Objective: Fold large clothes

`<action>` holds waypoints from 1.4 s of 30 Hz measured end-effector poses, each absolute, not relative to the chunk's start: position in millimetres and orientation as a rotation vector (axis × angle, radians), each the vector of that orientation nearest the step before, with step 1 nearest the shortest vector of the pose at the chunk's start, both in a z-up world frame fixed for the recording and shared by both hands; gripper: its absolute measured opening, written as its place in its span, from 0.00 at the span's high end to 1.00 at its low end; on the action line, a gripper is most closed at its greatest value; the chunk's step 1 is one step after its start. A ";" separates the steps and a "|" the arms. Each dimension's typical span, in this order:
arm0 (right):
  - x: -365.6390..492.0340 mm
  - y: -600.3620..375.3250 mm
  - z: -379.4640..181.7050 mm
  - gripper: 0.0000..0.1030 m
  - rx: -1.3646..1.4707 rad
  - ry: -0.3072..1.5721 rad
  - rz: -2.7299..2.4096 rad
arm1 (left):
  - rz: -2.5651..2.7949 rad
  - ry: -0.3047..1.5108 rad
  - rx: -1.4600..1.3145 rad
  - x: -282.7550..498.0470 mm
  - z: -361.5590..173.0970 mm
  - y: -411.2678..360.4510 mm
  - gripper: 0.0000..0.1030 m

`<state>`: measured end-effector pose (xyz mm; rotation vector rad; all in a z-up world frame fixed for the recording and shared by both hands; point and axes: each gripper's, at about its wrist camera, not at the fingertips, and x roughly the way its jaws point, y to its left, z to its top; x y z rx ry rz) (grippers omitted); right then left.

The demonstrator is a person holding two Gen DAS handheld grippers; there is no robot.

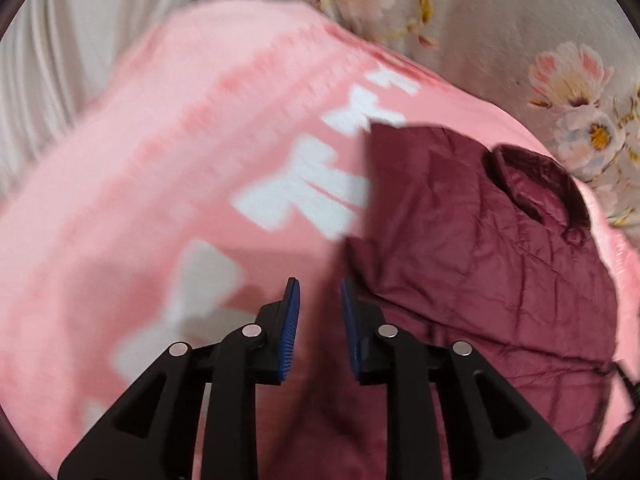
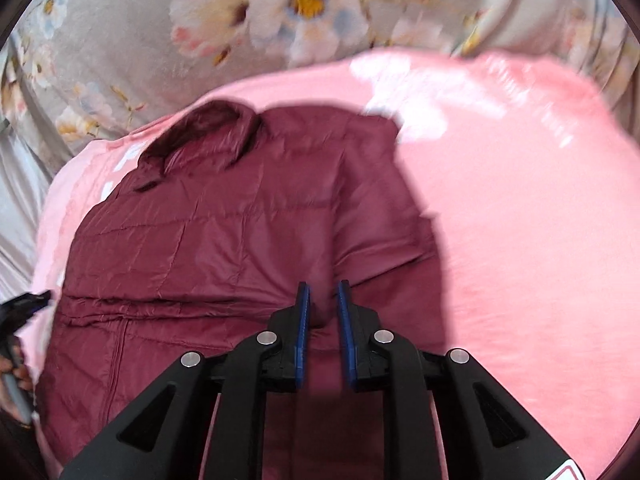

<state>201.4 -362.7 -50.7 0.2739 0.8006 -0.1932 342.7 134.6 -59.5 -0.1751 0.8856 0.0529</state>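
Note:
A maroon quilted jacket (image 2: 224, 232) lies on a pink blanket (image 2: 520, 220), collar (image 2: 208, 132) at the far end. My right gripper (image 2: 323, 286) is closed on a fold of the jacket, with fabric bunched between its blue pads. In the left wrist view the jacket (image 1: 480, 248) lies to the right, and a dark blurred part of it runs between the fingers of my left gripper (image 1: 320, 286). Its jaws stand a little apart around that fabric. The image is motion-blurred.
The pink blanket with white bow shapes (image 1: 304, 196) covers a bed with a grey floral sheet (image 2: 120, 40). A white curtain (image 1: 60, 60) hangs at the far left. The other gripper's tip (image 2: 28, 304) shows at the left edge of the right wrist view.

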 end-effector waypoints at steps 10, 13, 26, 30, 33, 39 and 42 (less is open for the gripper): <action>278.3 -233.3 -20.8 0.84 0.213 0.807 0.086 | -0.126 0.903 -0.113 387.1 -16.8 36.8 0.79; 292.3 -209.4 -47.3 0.84 0.186 0.878 0.101 | -0.131 0.970 -0.075 389.8 -50.4 10.8 0.79; 280.2 -194.5 -95.8 0.88 0.099 0.878 0.047 | -0.082 0.860 0.083 356.9 -99.7 -11.8 0.79; 284.9 -194.2 -96.7 0.88 0.099 0.873 0.049 | -0.079 0.853 0.085 357.7 -99.4 -11.5 0.79; 285.7 -200.5 -96.8 0.88 0.143 0.876 0.073 | -0.087 0.855 0.073 360.2 -99.1 -11.0 0.79; 282.5 -238.0 -73.9 0.84 0.330 0.916 0.132 | -0.179 0.949 -0.060 369.4 -72.6 16.7 0.75; 289.5 -260.3 -50.7 0.83 0.333 0.872 0.060 | -0.167 0.930 -0.116 390.7 -44.8 24.6 0.73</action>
